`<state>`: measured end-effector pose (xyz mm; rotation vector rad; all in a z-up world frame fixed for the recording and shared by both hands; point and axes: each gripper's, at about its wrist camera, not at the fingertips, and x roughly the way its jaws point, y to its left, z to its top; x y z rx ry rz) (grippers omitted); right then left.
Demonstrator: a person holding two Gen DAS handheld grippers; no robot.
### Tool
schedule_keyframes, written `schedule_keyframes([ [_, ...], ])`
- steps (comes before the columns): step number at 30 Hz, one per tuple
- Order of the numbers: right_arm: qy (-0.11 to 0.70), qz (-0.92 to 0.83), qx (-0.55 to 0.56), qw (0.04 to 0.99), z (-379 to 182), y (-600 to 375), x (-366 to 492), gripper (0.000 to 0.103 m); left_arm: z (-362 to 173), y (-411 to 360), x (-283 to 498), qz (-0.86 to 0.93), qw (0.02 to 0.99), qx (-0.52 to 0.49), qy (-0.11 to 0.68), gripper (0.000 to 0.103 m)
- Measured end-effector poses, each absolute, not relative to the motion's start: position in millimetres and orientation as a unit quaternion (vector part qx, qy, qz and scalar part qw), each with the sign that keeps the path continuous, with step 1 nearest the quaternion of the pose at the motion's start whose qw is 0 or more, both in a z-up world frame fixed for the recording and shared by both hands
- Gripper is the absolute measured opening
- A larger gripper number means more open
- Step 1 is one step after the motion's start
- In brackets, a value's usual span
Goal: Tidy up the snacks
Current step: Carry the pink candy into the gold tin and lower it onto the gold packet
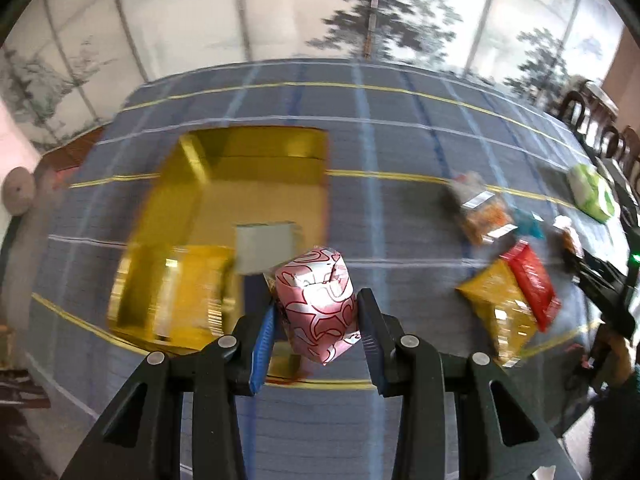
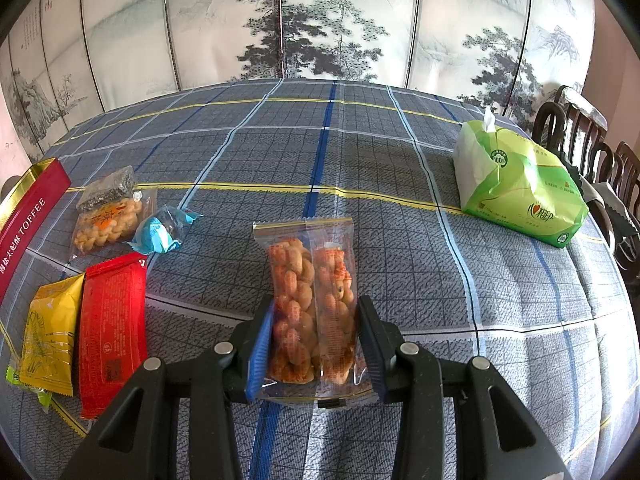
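Note:
My left gripper [image 1: 318,312] is shut on a pink and white patterned snack packet [image 1: 318,304], held above the tablecloth just right of an open gold box [image 1: 192,216]. A small white box [image 1: 266,246] lies inside the gold box. My right gripper [image 2: 316,320] is shut on a clear packet of orange twisted snacks [image 2: 312,300]. Left of it lie a red packet [image 2: 112,320], a yellow packet [image 2: 50,332], a blue wrapped sweet [image 2: 160,234] and a clear packet of pale twists [image 2: 106,216]. The right gripper [image 1: 600,280] shows at the right edge of the left wrist view.
A green tissue pack [image 2: 516,184] sits at the table's right side. The red toffee box side [image 2: 28,224] stands at the left edge. Dark wooden chairs [image 2: 592,148] line the right. A painted folding screen [image 2: 320,20] stands behind the checked blue tablecloth [image 2: 400,160].

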<state>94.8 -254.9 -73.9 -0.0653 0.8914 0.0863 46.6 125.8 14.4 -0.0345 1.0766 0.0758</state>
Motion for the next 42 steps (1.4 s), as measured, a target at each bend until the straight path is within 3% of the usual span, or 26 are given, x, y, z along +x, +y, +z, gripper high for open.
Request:
schedule_keyframes([
  [13,0.431,0.039,-0.030,0.901,-73,-259,95,0.041,-9,211,59,0.105,0.846,-0.009,0.523,0.036],
  [42,0.431,0.036,-0.030,0.901,-71,-264,94,0.041,-36,212,71,0.089,0.840,0.064,0.532,0.038],
])
